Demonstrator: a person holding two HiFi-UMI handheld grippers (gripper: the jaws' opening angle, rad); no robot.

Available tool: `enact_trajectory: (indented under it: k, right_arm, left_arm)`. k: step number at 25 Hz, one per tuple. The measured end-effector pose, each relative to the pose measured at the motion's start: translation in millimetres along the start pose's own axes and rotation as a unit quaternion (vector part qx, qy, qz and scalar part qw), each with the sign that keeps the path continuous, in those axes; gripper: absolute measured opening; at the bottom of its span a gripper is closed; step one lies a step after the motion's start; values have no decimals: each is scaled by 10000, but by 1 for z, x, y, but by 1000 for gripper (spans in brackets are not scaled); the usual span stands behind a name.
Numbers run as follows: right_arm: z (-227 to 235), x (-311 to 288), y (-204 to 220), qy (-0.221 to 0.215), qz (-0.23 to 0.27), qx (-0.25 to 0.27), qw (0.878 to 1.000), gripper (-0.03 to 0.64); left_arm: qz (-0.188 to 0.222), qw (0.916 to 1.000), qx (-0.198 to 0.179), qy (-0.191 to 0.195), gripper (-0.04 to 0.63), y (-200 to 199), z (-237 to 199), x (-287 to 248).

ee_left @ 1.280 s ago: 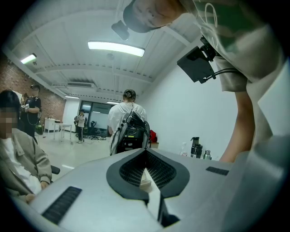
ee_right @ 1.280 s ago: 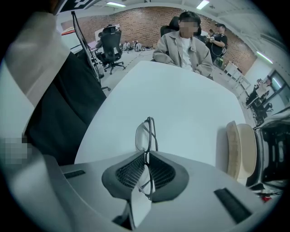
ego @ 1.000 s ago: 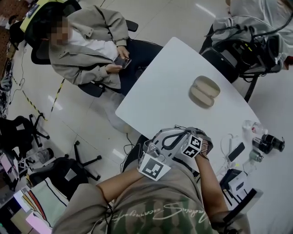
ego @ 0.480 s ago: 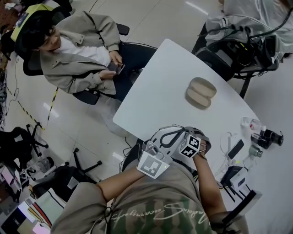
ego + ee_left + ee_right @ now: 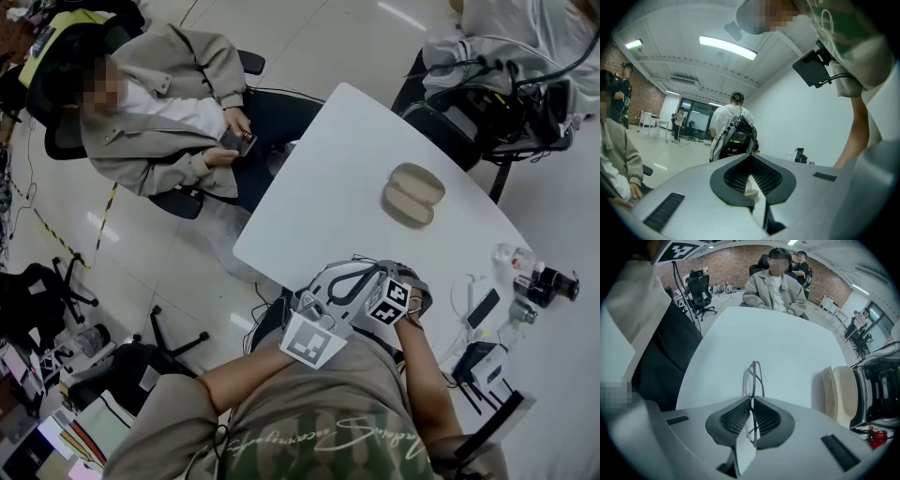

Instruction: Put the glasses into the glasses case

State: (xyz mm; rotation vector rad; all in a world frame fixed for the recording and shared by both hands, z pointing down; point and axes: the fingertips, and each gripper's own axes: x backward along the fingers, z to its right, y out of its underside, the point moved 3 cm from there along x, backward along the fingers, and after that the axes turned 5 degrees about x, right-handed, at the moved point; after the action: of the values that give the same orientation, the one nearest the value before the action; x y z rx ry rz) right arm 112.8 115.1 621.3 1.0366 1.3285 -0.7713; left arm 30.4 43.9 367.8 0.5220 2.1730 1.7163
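At the desk's near edge, glasses are thinly pinched in the right gripper (left gripper closed, empty) and could be twisted loose mid-carry.

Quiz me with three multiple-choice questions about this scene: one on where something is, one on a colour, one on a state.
1. Where does the glasses case lie?
A on the floor
B on the white table
C on a chair

2. What colour is the case?
A red
B black
C beige

3. What is the right tool doing?
A open, empty
B shut on the glasses
C shut on a phone

Answers:
1 B, the head view shows it resting on the tabletop.
2 C, both open halves look beige.
3 B, the right gripper view shows its jaws pinching the frame.
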Motion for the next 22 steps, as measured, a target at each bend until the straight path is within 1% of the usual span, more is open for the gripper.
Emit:
enact_trajectory:
  k: [6, 10, 18, 22]
  right_arm:
    - [6, 0, -3, -17, 28, 15, 10000, 35]
    - [10, 5, -4, 13, 47, 15, 10000, 35]
    - [20, 12, 3, 116, 64, -85, 9999, 35]
    - [26, 13, 7, 141, 105, -179, 9997, 35]
  left_arm:
    - [22, 9998, 120, -136, 6, 2, -4, 1]
    - [58, 9998, 165, -28, 6, 4, 1, -2]
    - [-52, 9998, 183, 91, 6, 8, 9, -3]
    - [-16, 9999, 161, 55, 6, 6, 9, -3]
